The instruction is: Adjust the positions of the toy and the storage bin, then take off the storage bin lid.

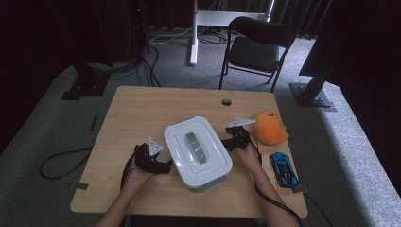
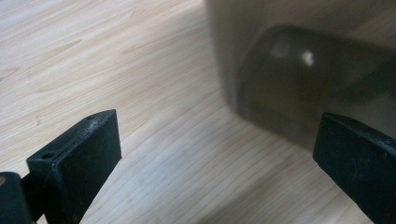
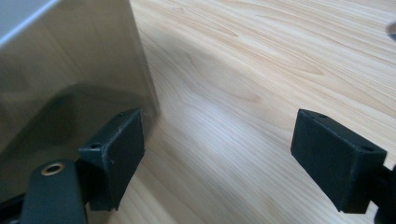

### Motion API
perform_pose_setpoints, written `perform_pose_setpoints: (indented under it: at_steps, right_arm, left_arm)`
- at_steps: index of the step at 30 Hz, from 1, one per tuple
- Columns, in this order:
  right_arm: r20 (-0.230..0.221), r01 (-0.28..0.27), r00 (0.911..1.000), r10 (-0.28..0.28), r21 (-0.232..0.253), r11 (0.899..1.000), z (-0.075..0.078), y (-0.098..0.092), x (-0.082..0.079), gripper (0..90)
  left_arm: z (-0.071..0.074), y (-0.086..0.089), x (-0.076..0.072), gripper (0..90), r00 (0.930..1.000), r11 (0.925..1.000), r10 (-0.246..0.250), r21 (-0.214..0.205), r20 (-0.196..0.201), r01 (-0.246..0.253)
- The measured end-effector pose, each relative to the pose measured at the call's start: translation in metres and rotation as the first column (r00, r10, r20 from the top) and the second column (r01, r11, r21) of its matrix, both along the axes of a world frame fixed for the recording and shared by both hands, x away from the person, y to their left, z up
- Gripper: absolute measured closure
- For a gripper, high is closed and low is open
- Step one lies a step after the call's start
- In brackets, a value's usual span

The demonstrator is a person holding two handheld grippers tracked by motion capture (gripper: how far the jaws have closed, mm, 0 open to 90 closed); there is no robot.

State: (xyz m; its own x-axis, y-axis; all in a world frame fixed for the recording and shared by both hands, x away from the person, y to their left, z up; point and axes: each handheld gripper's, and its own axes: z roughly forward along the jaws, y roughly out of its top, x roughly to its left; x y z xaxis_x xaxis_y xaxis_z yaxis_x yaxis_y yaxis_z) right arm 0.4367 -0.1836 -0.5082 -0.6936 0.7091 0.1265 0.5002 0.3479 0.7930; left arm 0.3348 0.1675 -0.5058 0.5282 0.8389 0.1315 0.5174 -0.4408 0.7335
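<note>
High view: a lidded white plastic storage box sits near the middle of the worktop, turned at an angle to its edges. Lid on, with a grey handle or latch strip along the top. An orange plush toy and a blue toy car lie to the right, clear of the box.

Left hand-held gripper sits at the box's left side, right hand-held gripper at its right side, one at each flank. Left gripper view: jaws stand wide, bare wood between them, the translucent box wall just ahead and to one side; nothing held. Right gripper view: jaws also wide, one pad close against the box's corner, whether touching or a hair off I cannot tell; nothing clamped.

Handling judgement: rigid, smooth plastic, likely light if empty, contents not readable through the wall. Walls look glossy, so slippery for a pinch. Body appears too broad for one jaw span; the rim under the lid or the top handle look like the only graspable features. A two-sided press at opposite flanks seems the workable way to shift or lift it. Lid may pop off if lifted by it alone.
</note>
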Motion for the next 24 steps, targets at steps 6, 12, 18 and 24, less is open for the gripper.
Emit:
perform_pose_setpoints:
  at_steps: [6, 12, 18, 24]
  right_arm:
    - [0.009, 0.026, 0.9996, -0.026, 0.009, 1.000, 0.008, -0.020, -0.013, 16.5]
    - [0.015, 0.033, 0.9993, -0.033, -0.009, 0.999, 0.013, -0.036, -0.034, 13.4]
    - [0.022, 0.017, 0.9996, -0.016, -0.051, 0.999, 0.015, -0.046, -0.054, 13.4]
    - [-0.019, 0.015, 0.9997, -0.016, -0.030, 0.999, 0.010, -0.063, -0.071, 13.3]
  left_arm:
    - [-0.005, 0.018, -0.001, 1.4, 0.9992, 0.9992, 0.037, 0.017, -0.012, -0.037]
    - [-0.011, 0.042, -0.005, 1.4, 0.9958, 0.9966, 0.081, 0.020, -0.043, -0.080]
    - [-0.016, 0.060, -0.009, 1.4, 0.9920, 0.9934, 0.114, 0.019, -0.055, -0.113]
    - [-0.020, 0.075, -0.013, 1.5, 0.9905, 0.9918, 0.127, -0.010, -0.054, -0.127]
